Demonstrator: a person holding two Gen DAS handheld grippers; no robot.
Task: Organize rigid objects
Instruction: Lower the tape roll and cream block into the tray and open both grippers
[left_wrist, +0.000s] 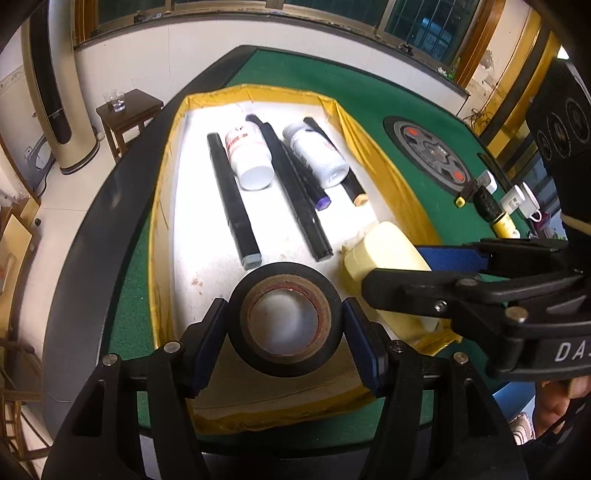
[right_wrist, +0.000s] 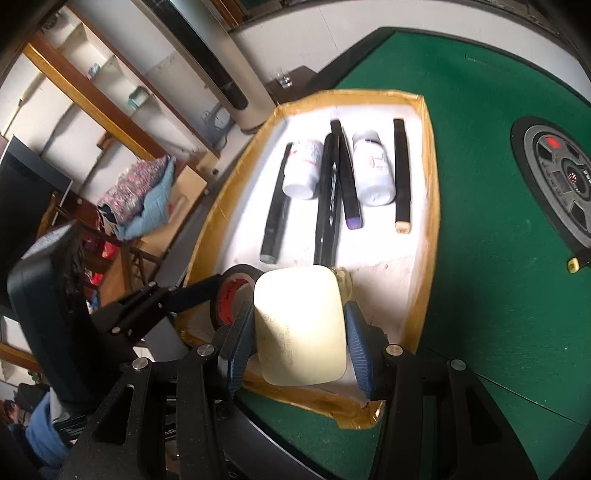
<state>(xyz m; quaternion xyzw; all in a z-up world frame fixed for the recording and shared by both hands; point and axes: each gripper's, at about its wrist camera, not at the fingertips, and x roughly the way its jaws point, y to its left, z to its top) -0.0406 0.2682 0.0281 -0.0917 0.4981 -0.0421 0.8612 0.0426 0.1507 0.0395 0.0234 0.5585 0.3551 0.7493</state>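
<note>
Barred windows (left_wrist: 424, 22) above white wall, small wooden table (left_wrist: 127, 114), tiled floor (left_wrist: 48, 218)

The tape roll (left_wrist: 284, 325) looks like matt black plastic around a brown cardboard core. The cream bottle (right_wrist: 301, 325) is smooth, slightly glossy plastic. The tray's (left_wrist: 166, 206) rim is shiny gold foil; the table (left_wrist: 369, 103) wears rough green felt.

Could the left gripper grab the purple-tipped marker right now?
Probably not: the left gripper is already shut on the black tape roll. The purple-tipped marker lies uncovered in the tray, so the tape must go down first.
</note>
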